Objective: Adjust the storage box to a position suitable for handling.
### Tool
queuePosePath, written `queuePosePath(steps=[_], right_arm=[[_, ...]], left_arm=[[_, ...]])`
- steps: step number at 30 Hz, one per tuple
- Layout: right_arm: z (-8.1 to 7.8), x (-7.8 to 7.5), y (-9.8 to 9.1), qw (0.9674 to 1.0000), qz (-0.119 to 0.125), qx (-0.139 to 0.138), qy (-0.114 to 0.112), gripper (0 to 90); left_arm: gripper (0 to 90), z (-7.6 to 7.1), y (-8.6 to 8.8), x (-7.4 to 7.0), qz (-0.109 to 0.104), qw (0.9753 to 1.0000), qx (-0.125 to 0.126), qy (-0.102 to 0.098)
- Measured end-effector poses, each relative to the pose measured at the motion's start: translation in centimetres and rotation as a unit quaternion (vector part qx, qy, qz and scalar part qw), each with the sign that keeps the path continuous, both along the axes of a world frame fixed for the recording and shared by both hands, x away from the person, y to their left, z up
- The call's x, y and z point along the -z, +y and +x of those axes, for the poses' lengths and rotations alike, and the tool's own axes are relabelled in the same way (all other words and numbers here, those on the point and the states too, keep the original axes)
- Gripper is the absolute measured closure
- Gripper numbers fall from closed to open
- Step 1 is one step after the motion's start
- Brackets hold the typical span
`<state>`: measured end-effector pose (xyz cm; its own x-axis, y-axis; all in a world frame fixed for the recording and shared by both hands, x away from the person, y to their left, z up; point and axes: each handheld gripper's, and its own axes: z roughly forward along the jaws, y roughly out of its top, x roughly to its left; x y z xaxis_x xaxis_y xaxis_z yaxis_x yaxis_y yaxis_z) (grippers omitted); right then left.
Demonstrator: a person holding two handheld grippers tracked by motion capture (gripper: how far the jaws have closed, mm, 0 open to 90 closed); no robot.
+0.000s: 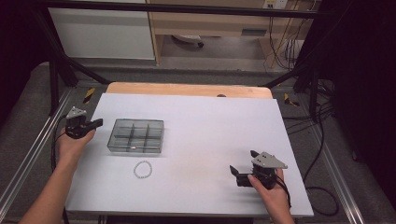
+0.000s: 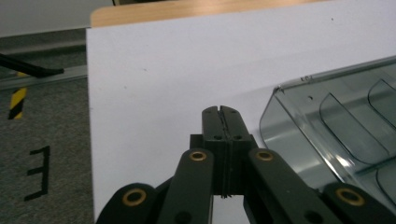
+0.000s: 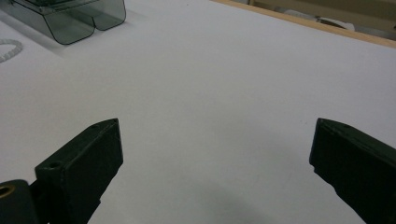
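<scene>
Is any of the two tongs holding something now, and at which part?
Nothing is held. The left tongs are shut on nothing, beside the compartment box. The right tongs are open over bare table.

Left gripper (image 2: pixel 223 112) closed — right gripper (image 3: pixel 215 154) agape.

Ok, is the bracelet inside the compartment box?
No, the bead bracelet lies on the white tabletop, in front of the clear compartment box.

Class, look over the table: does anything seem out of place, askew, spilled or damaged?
Only one thing: the bead bracelet lies loose on the white table, just in front of the clear compartment box, not in it. The box sits upright and looks undamaged; nothing is spilled.
</scene>
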<state>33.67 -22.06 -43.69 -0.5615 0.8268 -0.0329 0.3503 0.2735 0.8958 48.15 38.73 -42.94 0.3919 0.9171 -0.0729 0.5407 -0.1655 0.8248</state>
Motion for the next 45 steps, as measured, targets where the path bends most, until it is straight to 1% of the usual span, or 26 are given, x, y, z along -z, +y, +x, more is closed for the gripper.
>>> queuePosePath(steps=[1, 5, 8, 11, 12, 14, 16, 17, 18, 19, 21, 23, 26, 29, 32, 33, 36, 37, 39, 42, 45], right_arm=[[0.0, 0.0, 0.0, 1.0000, -0.001, -0.001, 0.000, 3.1], [0.0, -0.1, 0.1, 1.0000, 0.000, -0.001, 0.000, 3.1], [-0.1, -0.1, 0.0, 1.0000, 0.002, 0.000, -0.001, 3.1], [0.0, -0.1, -0.1, 1.0000, 0.003, 0.001, -0.001, 3.1], [0.0, -0.1, -0.1, 1.0000, 0.003, 0.001, -0.001, 3.1], [0.0, -0.1, -0.1, 1.0000, 0.002, 0.001, 0.002, 3.1], [0.0, -0.1, 0.0, 1.0000, 0.003, 0.001, 0.002, 3.1], [0.0, -0.1, 0.0, 1.0000, 0.002, 0.001, 0.001, 3.1], [0.0, -0.1, -0.1, 1.0000, 0.002, 0.001, 0.002, 3.1], [0.0, -0.1, -0.1, 1.0000, 0.002, 0.001, 0.002, 3.1], [0.0, -0.1, -0.1, 1.0000, 0.003, 0.001, 0.001, 3.1], [0.0, -0.1, -0.1, 1.0000, 0.002, 0.000, 0.000, 3.1], [-0.1, -0.2, -0.1, 1.0000, 0.003, 0.000, -0.001, 3.1], [-0.1, -0.2, -0.1, 1.0000, 0.003, 0.000, -0.003, 3.1], [-0.1, -0.1, 0.0, 1.0000, 0.005, 0.001, 0.002, 3.2], [-0.1, -0.1, 0.0, 1.0000, 0.007, 0.001, 0.003, 3.4], [-0.1, -0.1, 0.0, 0.9995, 0.028, -0.003, 0.010, 3.2], [-0.1, -0.1, 0.1, 0.9995, 0.032, -0.003, 0.005, 3.3], [-0.1, -0.3, 0.1, 0.9994, 0.035, -0.003, -0.001, 3.5], [-0.2, -0.3, 0.0, 0.9994, 0.033, 0.003, -0.010, 3.8], [-0.2, -0.4, -0.2, 0.9993, 0.035, 0.009, -0.011, 4.1]], left_arm=[[90.0, 0.0, -0.1, 0.2, -0.004, 1.0000, 0.004, 0.004], [90.0, 0.0, -0.7, 1.1, -0.001, 0.9991, 0.026, 0.033], [90.0, -0.1, -1.3, 1.6, -0.002, 0.9986, 0.037, 0.039], [90.0, -0.2, -1.7, 1.8, 0.000, 0.9980, 0.045, 0.043], [90.0, -0.1, -1.8, 1.8, 0.003, 0.9978, 0.049, 0.044], [90.0, -0.1, -2.1, 1.9, 0.002, 0.9976, 0.053, 0.044], [90.0, -0.1, -2.3, 1.9, -0.006, 0.9975, 0.055, 0.044], [90.0, -0.1, -2.5, 1.9, -0.006, 0.9974, 0.057, 0.044], [90.0, -0.1, -2.5, 2.0, 0.000, 0.9975, 0.056, 0.044], [90.0, -0.1, -2.6, 2.0, 0.001, 0.9974, 0.056, 0.045], [90.0, -0.1, -2.5, 2.0, -0.007, 0.9974, 0.055, 0.047], [90.0, -0.1, -2.5, 1.9, -0.010, 0.9973, 0.056, 0.048], [90.0, -0.2, -2.6, 1.8, -0.025, 0.9967, 0.059, 0.049], [90.0, -0.1, -3.1, 1.7, -0.020, 0.9968, 0.060, 0.050], [90.0, 0.0, -3.6, 1.6, -0.026, 0.9962, 0.066, 0.050], [90.0, 0.1, -3.8, 1.6, -0.026, 0.9960, 0.070, 0.050], [90.0, 0.3, -4.5, 1.6, -0.023, 0.9952, 0.078, 0.055], [90.0, 0.4, -4.9, 1.6, -0.022, 0.9949, 0.082, 0.055], [90.0, 0.5, -5.6, 1.5, -0.016, 0.9943, 0.090, 0.055], [90.0, 0.7, -7.0, 1.3, -0.009, 0.9930, 0.104, 0.055], [90.0, 0.9, -8.4, 1.1, -0.004, 0.9915, 0.118, 0.055]])
